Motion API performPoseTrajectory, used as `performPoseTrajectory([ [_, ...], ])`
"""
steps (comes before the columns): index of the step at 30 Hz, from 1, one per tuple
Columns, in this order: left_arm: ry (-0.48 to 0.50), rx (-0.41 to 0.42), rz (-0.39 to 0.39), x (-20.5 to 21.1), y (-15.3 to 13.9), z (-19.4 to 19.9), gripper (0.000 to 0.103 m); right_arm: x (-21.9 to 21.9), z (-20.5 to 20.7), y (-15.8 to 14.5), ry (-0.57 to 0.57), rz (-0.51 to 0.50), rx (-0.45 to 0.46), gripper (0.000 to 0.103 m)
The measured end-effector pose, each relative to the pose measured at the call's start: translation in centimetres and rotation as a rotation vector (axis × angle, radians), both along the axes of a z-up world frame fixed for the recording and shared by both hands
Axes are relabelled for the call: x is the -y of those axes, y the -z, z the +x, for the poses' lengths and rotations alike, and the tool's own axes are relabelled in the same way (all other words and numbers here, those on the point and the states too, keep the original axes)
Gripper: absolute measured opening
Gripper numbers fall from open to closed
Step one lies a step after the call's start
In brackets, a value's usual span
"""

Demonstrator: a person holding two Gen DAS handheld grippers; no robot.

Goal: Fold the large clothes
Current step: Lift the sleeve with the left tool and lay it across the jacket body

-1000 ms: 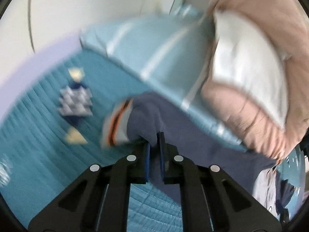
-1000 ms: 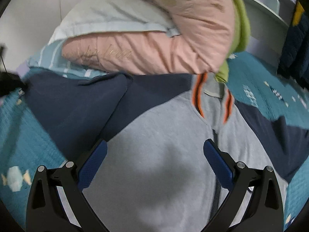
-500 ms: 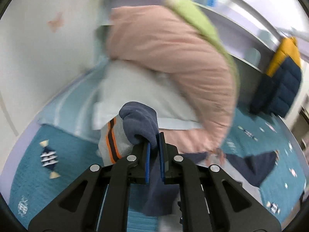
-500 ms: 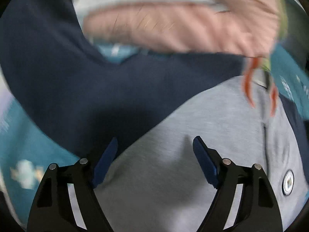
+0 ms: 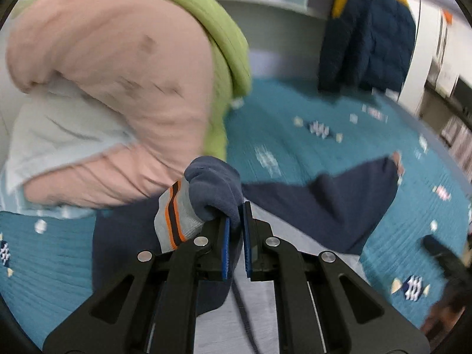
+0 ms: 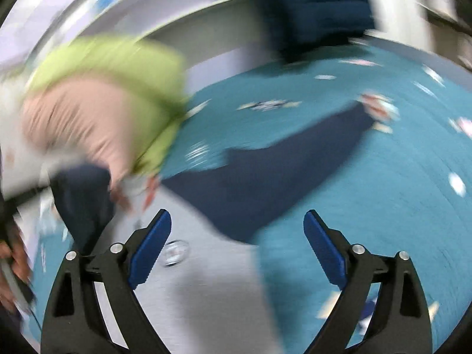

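Fingers of the left tool (image 5: 235,236) are clenched on one navy sleeve (image 5: 214,190) of a single grey and navy jacket (image 5: 321,203), the bunched cuff with its grey, orange and black stripes (image 5: 172,221) raised just above the blue pads. The right tool (image 6: 237,237) grips nothing: its two blue pads stand wide apart and are opening, with only the grey front of the jacket (image 6: 212,289) lying below the gap, untouched. That garment is spread flat on the bed, its second navy sleeve (image 6: 283,171) stretched out across the cover toward the far side; a small round badge (image 6: 176,250) seems to sit on the grey chest, though the right view is too smeared to be sure. One teal quilted bedspread (image 5: 298,150) covers the bed, scattered with many small white and navy motifs. At the head lies one bulky pile: a pink quilt (image 5: 118,88) with a lime green lining (image 5: 227,38) folded over one pale pillow (image 5: 59,129). One navy and yellow puffer coat (image 5: 365,38) hangs at the far edge of the bed against a pale wall with a white ledge (image 5: 265,6). At the left rim of the right view, part of a person's hand (image 6: 13,262) shows.
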State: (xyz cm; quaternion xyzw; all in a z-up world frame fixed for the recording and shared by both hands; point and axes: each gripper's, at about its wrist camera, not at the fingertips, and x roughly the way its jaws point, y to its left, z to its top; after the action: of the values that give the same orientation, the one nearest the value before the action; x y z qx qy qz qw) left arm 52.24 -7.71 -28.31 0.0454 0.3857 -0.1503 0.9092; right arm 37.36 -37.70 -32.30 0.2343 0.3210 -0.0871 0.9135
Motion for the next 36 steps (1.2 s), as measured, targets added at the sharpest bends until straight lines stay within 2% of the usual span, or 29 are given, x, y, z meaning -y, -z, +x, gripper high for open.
performPoseTrajectory([
  [3, 0.034, -0.067, 0.084, 4.4, 5.0, 0.9, 0.008, 3.2, -0.2, 0.9, 0.056, 0.035, -0.039, 0.091],
  [6, 0.095, -0.16, 0.174, 7.7, 9.4, 1.3, 0.01, 3.6, -0.4, 1.6, 0.07, -0.025, -0.048, 0.092],
  [7, 0.116, -0.181, 0.186, 8.5, 10.3, 1.1, 0.017, 3.6, -0.4, 1.9, 0.065, -0.028, -0.056, 0.092],
  [8, 0.134, -0.187, 0.187, 8.8, 10.7, 0.8, 0.032, 3.9, -0.2, 2.5, 0.06, -0.012, -0.068, 0.092],
  [9, 0.155, -0.183, 0.176, 9.0, 10.7, 0.5, 0.041, 4.0, -0.2, 2.9, 0.062, -0.004, -0.073, 0.092],
  [10, 0.18, -0.154, 0.143, 9.1, 10.1, 0.0, 0.06, 4.1, -0.3, 3.4, 0.066, 0.002, -0.078, 0.092],
  [11, 0.192, -0.134, 0.108, 8.8, 9.6, -0.2, 0.069, 4.5, -0.1, 3.6, 0.067, 0.008, -0.084, 0.092],
  [12, 0.204, -0.122, 0.065, 8.5, 8.9, -0.3, 0.071, 4.7, 0.1, 4.0, 0.068, 0.014, -0.093, 0.092],
  [14, 0.206, -0.126, 0.008, 7.8, 7.9, 0.1, 0.072, 5.3, 0.2, 4.4, 0.074, 0.02, -0.103, 0.092],
  [16, 0.181, -0.122, -0.086, 6.4, 7.2, 0.4, 0.072, 5.6, 0.5, 4.9, 0.075, 0.022, -0.12, 0.092],
  [19, 0.09, -0.124, -0.27, 2.8, 6.1, 1.3, 0.072, 6.0, 0.6, 5.6, 0.082, 0.043, -0.141, 0.092],
  [22, -0.048, -0.082, -0.258, 0.1, 5.0, 1.5, 0.072, 6.3, 0.5, 6.0, 0.093, 0.051, -0.158, 0.092],
  [23, -0.105, -0.088, -0.228, -0.6, 5.3, 1.9, 0.072, 6.4, 0.5, 6.1, 0.098, 0.055, -0.16, 0.092],
  [26, -0.185, -0.237, -0.121, -0.6, 8.0, 3.6, 0.072, 6.5, 0.6, 6.3, 0.105, 0.061, -0.162, 0.092],
  [27, -0.176, -0.285, -0.106, 0.1, 9.2, 3.9, 0.072, 6.5, 0.6, 6.3, 0.107, 0.063, -0.163, 0.092],
  [30, -0.112, -0.356, -0.114, 2.5, 11.2, 4.3, 0.072, 6.4, 0.8, 6.6, 0.099, 0.063, -0.174, 0.093],
  [32, -0.026, -0.389, -0.154, 4.7, 11.6, 4.3, 0.072, 6.4, 0.9, 6.7, 0.099, 0.058, -0.179, 0.093],
  [33, 0.035, -0.368, -0.185, 5.7, 11.0, 3.9, 0.072, 6.5, 0.9, 6.7, 0.101, 0.059, -0.181, 0.093],
  [36, 0.23, -0.222, -0.292, 7.1, 8.0, 2.0, 0.072, 6.8, 0.8, 6.7, 0.112, 0.059, -0.182, 0.093],
])
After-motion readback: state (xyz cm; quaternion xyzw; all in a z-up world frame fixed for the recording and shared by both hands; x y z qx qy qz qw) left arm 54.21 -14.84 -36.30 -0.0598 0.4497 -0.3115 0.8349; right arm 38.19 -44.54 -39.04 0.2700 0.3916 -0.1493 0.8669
